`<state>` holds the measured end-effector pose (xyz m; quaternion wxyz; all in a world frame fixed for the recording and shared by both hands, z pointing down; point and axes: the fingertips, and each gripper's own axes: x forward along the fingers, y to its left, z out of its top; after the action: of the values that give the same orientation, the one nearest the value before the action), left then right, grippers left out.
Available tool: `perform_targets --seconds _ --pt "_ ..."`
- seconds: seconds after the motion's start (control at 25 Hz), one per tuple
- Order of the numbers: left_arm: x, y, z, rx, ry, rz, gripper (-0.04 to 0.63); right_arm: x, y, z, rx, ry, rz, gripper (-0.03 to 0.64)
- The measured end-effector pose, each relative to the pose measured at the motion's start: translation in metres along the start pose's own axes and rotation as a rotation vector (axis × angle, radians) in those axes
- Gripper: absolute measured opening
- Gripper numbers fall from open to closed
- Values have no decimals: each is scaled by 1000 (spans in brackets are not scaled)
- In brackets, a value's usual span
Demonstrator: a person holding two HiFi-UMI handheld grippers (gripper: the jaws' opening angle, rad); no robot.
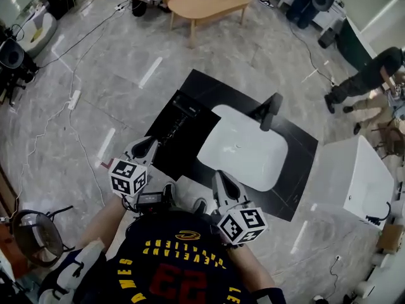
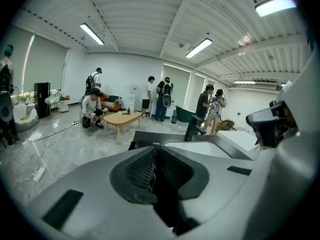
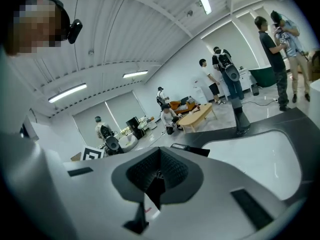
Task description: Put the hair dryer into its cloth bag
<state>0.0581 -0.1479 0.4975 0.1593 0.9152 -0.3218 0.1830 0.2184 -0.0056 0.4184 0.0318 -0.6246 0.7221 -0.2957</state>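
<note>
Over on the far side of the black tabletop [image 1: 209, 87] sits the one hair dryer [image 1: 269, 109]. It's black, standing upright, outside its bag and in neither tool. It's right at the far edge of the single white cloth bag [image 1: 243, 147], which lies flat and takes up most of the tabletop's middle. I honestly can't tell if the dryer's foot is on the cloth or just beside it. The left gripper view shows it [image 2: 192, 128] upright behind the bag [image 2: 200, 146], and so does the right gripper view [image 3: 241, 118], past the white cloth [image 3: 255, 154].

Two tools, both on the near side, well apart from the dryer. The left tool [image 1: 152, 142] is clenched with nothing in it, and its own view shows the jaws [image 2: 154, 149] pressed together. Same deal for the right tool [image 1: 219, 176]: jaws closed on nothing [image 3: 160, 153]. Each carries one marker cube, so two cubes [image 1: 128, 177] [image 1: 243, 225].

One dark object [image 1: 180, 116] lies on the tabletop's left part, but I can't make out what it is.

Further out: one wooden coffee table [image 1: 205, 4] across the marble floor, one white box-like unit [image 1: 357, 182] to the right, and cables trailing on the left. I count seven people in the left gripper view, one of them crouching [image 2: 91, 111] by that coffee table [image 2: 121, 118].
</note>
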Motion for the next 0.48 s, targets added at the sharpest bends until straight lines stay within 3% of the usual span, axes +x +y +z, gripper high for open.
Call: perform_targets --seconds 0.12,0.32,0.48 --pt "36 12 -23 5 88 -32 54 3 -6 5 9 -19 -47 8" --pt "84 19 -65 20 242 -71 176 -3 -19 9 20 -49 -121 8" --pt "117 23 -89 38 340 -86 225 -19 -33 6 54 -76 -210 8"
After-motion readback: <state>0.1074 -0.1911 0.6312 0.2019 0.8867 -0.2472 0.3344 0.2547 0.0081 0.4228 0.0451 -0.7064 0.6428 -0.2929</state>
